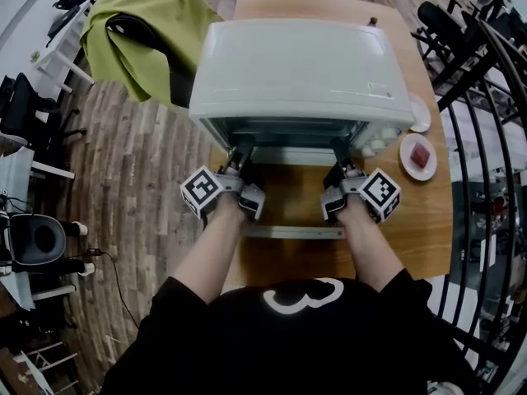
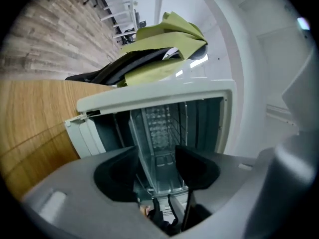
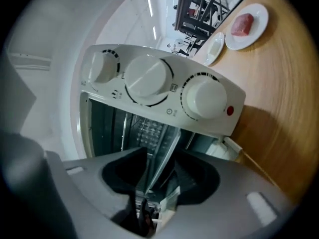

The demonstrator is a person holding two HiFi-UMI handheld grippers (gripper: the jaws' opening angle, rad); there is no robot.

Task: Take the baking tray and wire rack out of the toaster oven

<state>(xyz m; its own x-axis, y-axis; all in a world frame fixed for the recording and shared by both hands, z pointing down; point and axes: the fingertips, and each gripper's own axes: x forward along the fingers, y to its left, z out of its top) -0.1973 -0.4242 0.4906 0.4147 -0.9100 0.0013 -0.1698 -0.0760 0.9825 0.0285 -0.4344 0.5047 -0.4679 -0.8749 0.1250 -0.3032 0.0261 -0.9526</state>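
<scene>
The white toaster oven (image 1: 300, 68) stands on the wooden table (image 1: 428, 229) with its door (image 1: 292, 196) folded down toward me. My left gripper (image 1: 241, 153) and right gripper (image 1: 339, 153) both reach into the oven mouth, rolled on their sides. In the left gripper view the metal baking tray (image 2: 158, 148) runs edge-on between the open jaws of the left gripper (image 2: 155, 166), with rack wires (image 2: 183, 118) behind it. In the right gripper view the tray's thin edge (image 3: 167, 146) lies between the jaws of the right gripper (image 3: 159, 171), which stand apart from it.
Three control knobs (image 3: 147, 78) sit on the oven's right panel. A plate with a red piece (image 1: 418, 156) and a smaller dish (image 1: 421, 113) lie right of the oven. A green cloth over a chair (image 1: 140, 31) stands at the left; a black railing (image 1: 486, 138) at the right.
</scene>
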